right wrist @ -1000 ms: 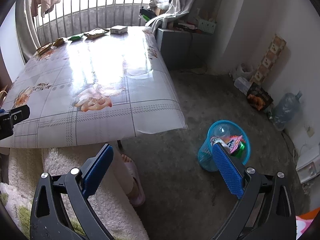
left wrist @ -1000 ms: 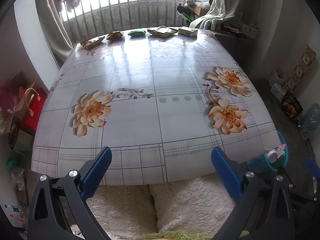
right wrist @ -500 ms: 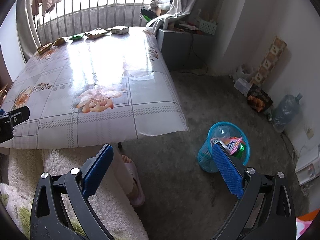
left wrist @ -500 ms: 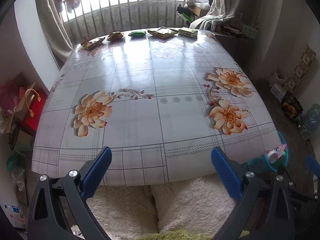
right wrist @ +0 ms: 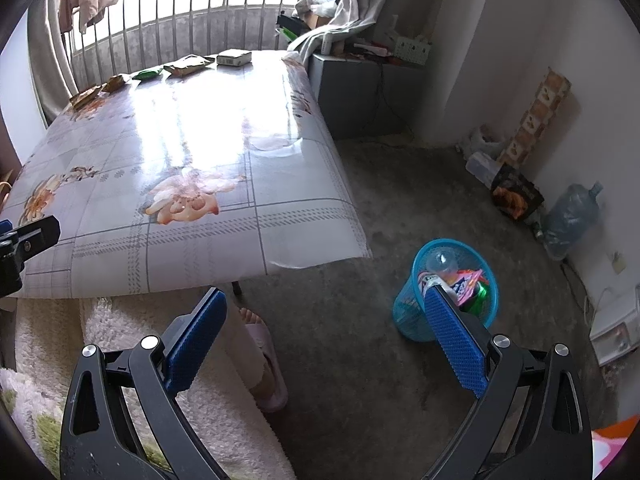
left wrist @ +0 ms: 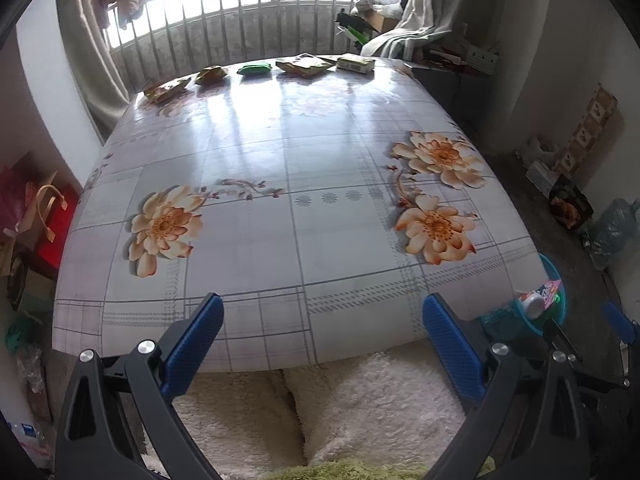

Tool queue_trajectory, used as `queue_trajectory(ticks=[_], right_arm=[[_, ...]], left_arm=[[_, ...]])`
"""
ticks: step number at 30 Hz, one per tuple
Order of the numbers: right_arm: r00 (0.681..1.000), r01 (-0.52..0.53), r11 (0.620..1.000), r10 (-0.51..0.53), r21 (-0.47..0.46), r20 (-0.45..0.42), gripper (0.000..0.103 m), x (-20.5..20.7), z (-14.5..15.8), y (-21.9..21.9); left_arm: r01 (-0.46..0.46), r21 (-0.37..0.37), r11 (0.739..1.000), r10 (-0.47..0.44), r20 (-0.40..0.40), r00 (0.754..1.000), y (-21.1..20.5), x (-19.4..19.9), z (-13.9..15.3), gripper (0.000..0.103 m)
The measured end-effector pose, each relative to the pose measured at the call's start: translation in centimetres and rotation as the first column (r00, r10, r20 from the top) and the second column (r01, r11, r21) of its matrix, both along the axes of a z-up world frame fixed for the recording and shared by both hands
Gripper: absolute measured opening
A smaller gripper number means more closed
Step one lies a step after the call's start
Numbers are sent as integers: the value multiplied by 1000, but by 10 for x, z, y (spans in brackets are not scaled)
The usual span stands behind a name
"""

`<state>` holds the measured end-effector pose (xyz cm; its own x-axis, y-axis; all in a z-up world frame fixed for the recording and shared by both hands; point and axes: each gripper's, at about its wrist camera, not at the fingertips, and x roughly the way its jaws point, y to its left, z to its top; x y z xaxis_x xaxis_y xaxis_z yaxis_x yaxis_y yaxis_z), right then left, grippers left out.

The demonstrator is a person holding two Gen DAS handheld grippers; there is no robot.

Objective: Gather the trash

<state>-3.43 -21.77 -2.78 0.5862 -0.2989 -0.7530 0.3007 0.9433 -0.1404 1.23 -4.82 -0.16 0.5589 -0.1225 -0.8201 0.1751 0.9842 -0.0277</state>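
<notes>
Left wrist view: wrappers (left wrist: 304, 65) lie well beyond the empty left gripper (left wrist: 320, 316).

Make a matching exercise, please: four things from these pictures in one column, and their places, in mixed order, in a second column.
Things:
1. green packet
2. blue basket
3. water bottle
4. slipper

Places:
A. on the person's foot, beside the table
B. on the floor by the right wall
C. on the far edge of the table
D. on the floor, right of the table, with trash inside

Pairs: 1-C, 2-D, 3-B, 4-A
</notes>
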Motion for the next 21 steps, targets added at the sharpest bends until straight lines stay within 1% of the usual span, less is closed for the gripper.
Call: queue_trajectory(ticks=[4,14,21], right_arm=[[1000,9,1000,-9,1,3,95,-2,1,-5],[1000,21,1000,-21,-3,8,95,-4,3,-9],[1000,21,1000,-21,2,7,95,-7,3,-10]], left_arm=[[22,-6,1000,-22,-5,1000,-4,-1,0,98],[30,-18,999,-30,-11,999,-8,-1,0,97],[35,-14,999,-35,-7,999,-10,-3,2,97]])
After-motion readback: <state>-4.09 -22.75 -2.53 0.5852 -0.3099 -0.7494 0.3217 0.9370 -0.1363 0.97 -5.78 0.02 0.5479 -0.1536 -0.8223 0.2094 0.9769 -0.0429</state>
